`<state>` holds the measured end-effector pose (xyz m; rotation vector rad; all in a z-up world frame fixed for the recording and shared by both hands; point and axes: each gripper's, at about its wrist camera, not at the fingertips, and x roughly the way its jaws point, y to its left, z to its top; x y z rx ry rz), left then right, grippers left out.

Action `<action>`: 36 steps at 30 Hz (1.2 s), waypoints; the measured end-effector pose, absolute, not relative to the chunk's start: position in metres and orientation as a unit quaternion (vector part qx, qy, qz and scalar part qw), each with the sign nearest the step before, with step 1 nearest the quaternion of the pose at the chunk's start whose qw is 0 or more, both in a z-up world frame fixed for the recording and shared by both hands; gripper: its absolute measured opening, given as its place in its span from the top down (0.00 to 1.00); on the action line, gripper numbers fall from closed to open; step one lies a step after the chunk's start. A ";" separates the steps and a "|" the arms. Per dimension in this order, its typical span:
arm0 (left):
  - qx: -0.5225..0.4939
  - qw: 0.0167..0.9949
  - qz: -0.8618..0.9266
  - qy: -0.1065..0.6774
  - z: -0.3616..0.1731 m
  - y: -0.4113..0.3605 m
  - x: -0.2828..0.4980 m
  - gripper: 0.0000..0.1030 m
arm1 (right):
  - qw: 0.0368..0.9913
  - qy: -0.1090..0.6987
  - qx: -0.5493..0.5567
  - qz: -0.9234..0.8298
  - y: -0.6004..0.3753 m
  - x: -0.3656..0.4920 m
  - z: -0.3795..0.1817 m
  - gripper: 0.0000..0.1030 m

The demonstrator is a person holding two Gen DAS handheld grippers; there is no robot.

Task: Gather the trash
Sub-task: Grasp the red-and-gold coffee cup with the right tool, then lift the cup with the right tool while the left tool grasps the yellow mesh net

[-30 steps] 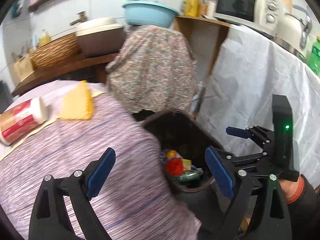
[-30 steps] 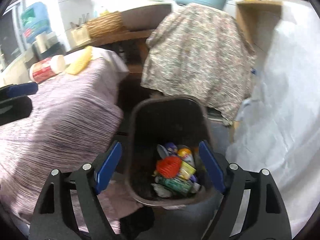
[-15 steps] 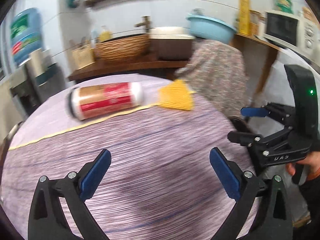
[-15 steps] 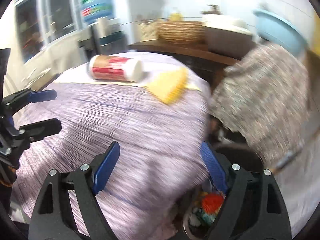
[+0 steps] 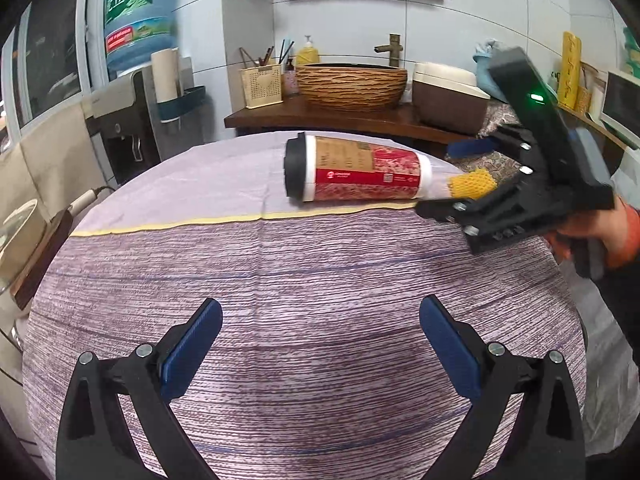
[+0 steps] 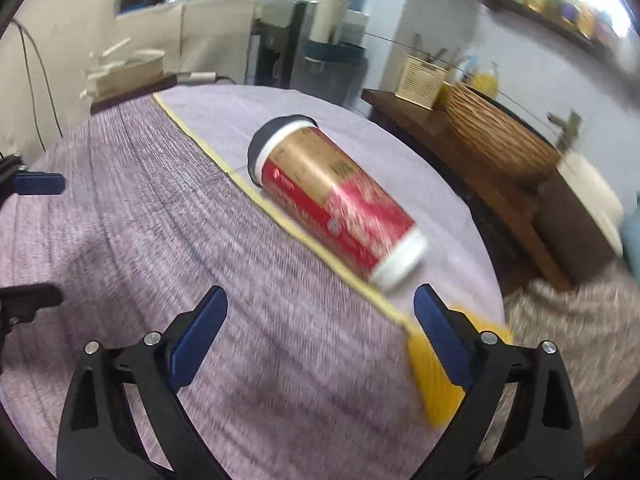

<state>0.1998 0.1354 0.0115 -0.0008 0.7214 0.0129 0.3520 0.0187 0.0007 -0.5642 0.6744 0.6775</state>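
My left gripper (image 5: 320, 344) hangs at the bottom of its frame over the table (image 5: 320, 280). The paper cup (image 5: 356, 174) lies on its side at centre, foam net (image 5: 474, 181) just right of it, my right gripper (image 5: 444, 176) beside that. The basin (image 5: 352, 84) sits behind.

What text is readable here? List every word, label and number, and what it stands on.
Nothing reads clearly.
Paper cup: small white print beside a square code, too small.
Water jug: label characters, cut off and too small.
Yellow pack: vertical characters, blurred.
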 end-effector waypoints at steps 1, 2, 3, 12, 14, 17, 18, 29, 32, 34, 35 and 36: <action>-0.002 0.935 0.006 0.353 0.010 0.139 0.200 0.05 | 0.846 0.316 -0.285 0.320 0.030 0.361 0.000 0.09; -0.005 0.935 0.007 0.353 0.009 0.142 0.199 0.05 | 0.843 0.312 -0.300 0.320 0.037 0.366 0.000 0.09; -0.008 0.936 0.008 0.353 0.009 0.146 0.198 0.05 | 0.837 0.308 -0.318 0.322 0.048 0.372 -0.002 0.09; -0.038 0.936 0.004 0.350 0.002 0.171 0.200 0.05 | 0.777 0.287 -0.448 0.336 0.111 0.428 -0.019 0.08; -0.041 0.937 0.002 0.347 0.002 0.173 0.201 0.05 | 0.766 0.287 -0.464 0.340 0.121 0.437 -0.023 0.08; -0.040 0.938 -0.002 0.345 0.002 0.173 0.201 0.05 | 0.752 0.298 -0.468 0.355 0.132 0.448 -0.030 0.08; -0.040 0.938 -0.002 0.345 0.001 0.173 0.201 0.05 | 0.749 0.302 -0.468 0.359 0.136 0.452 -0.033 0.08; -0.047 0.935 -0.008 0.353 -0.007 0.175 0.205 0.05 | 0.750 0.326 -0.443 0.368 0.145 0.468 -0.050 0.19; -0.045 0.935 -0.009 0.353 -0.007 0.173 0.204 0.05 | 0.755 0.324 -0.438 0.366 0.137 0.456 -0.046 0.24; -0.045 0.935 -0.010 0.353 -0.006 0.172 0.204 0.05 | 0.762 0.322 -0.426 0.366 0.133 0.452 -0.042 0.24; -0.047 0.934 -0.011 0.353 -0.006 0.172 0.204 0.05 | 0.768 0.320 -0.417 0.365 0.129 0.448 -0.038 0.24; -0.050 0.934 -0.015 0.355 -0.005 0.171 0.205 0.05 | 0.775 0.318 -0.408 0.364 0.125 0.443 -0.034 0.24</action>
